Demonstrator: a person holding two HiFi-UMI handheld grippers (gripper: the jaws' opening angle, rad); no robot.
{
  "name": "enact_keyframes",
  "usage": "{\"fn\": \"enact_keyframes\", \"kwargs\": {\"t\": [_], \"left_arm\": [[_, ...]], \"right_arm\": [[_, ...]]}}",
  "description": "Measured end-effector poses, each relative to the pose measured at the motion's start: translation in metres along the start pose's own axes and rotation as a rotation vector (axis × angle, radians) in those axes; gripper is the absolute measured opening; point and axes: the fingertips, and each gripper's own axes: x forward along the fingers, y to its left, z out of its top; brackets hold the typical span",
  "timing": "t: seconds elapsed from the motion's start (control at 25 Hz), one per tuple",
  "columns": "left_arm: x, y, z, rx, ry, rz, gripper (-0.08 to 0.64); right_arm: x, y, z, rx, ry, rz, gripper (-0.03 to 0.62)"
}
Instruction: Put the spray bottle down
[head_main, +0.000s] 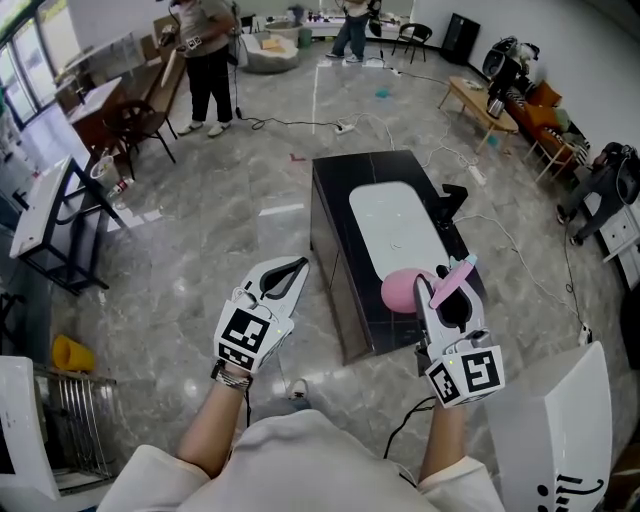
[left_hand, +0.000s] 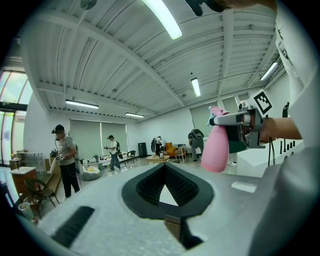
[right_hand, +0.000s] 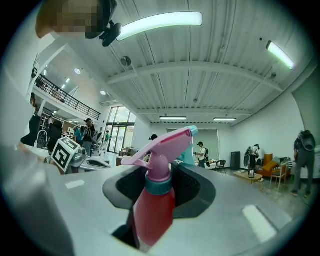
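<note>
Head view, then each gripper view: the spray bottle is being held up in the right gripper.

Head view is showing the right gripper (head_main: 445, 287) clamping a pink spray bottle (head_main: 402, 291) above the near right part of a black table (head_main: 330, 230), while the left gripper (head_main: 291, 271) is hanging empty to the left, its jaws meeting at the tips. Left gripper view is showing those jaws closing on nothing, with the spray bottle (left_hand: 218, 150) hanging upright at the right in the right gripper (left_hand: 247, 127). Right gripper view is showing the jaws pressing on the spray bottle (right_hand: 154, 202) near its teal collar, with the trigger head pointing far right.
</note>
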Motion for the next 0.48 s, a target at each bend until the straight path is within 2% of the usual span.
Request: {"fn": "enact_keyframes", "kwargs": {"t": [0.48], "left_arm": [[0.032,0.063,-0.018,-0.012,0.004,-0.019,0.005]], "right_arm": [[0.072,-0.004,-0.015,0.002,0.018,-0.014,0.152]]}}
